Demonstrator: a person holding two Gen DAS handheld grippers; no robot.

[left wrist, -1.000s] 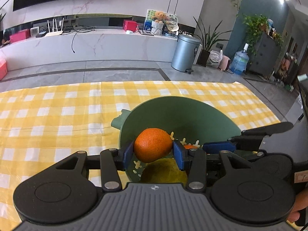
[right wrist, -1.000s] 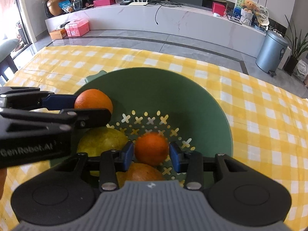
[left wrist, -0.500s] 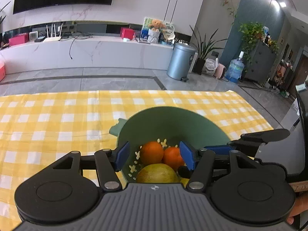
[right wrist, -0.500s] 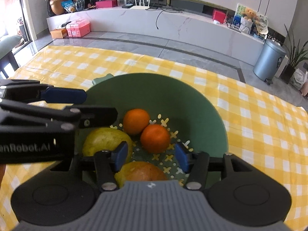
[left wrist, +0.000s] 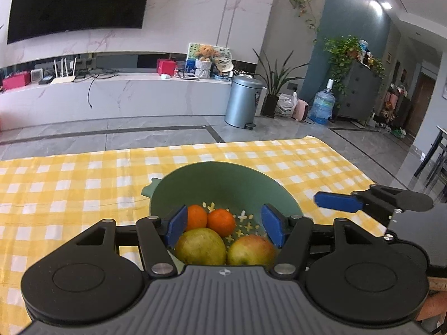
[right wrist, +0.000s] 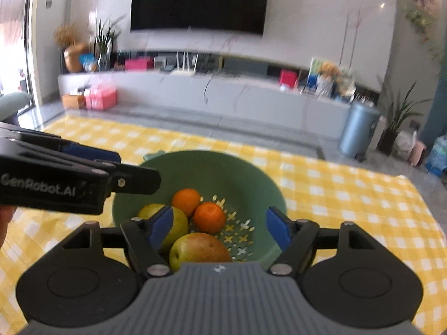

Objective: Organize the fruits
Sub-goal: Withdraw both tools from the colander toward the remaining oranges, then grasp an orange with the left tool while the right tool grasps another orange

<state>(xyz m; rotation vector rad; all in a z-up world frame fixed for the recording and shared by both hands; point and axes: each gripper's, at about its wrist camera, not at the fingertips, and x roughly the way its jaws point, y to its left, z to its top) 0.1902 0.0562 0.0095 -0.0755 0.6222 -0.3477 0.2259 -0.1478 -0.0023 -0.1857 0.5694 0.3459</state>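
Note:
A green colander bowl (left wrist: 223, 178) (right wrist: 212, 167) stands on the yellow checked cloth. In it lie two oranges (left wrist: 195, 217) (left wrist: 221, 222), a yellow-green fruit (left wrist: 201, 247) and a reddish apple (left wrist: 251, 249). My left gripper (left wrist: 225, 227) hangs above the bowl's near side, its jaws still opening, with nothing between the pads. My right gripper (right wrist: 218, 227) hovers over the same bowl, jaws also opening and holding nothing. The oranges (right wrist: 185, 198) (right wrist: 209, 217) sit below and beyond its pads. Each gripper shows at the edge of the other's view.
The yellow checked tablecloth (left wrist: 69, 184) covers the table around the bowl. Its far edge (left wrist: 195, 146) drops to a grey tiled floor. A metal bin (left wrist: 243, 103) and a white low cabinet (left wrist: 111, 97) stand well beyond the table.
Both grippers let go of their oranges, which now rest in the bowl. Both pulled back and upward from the bowl, and their jaws spread wider.

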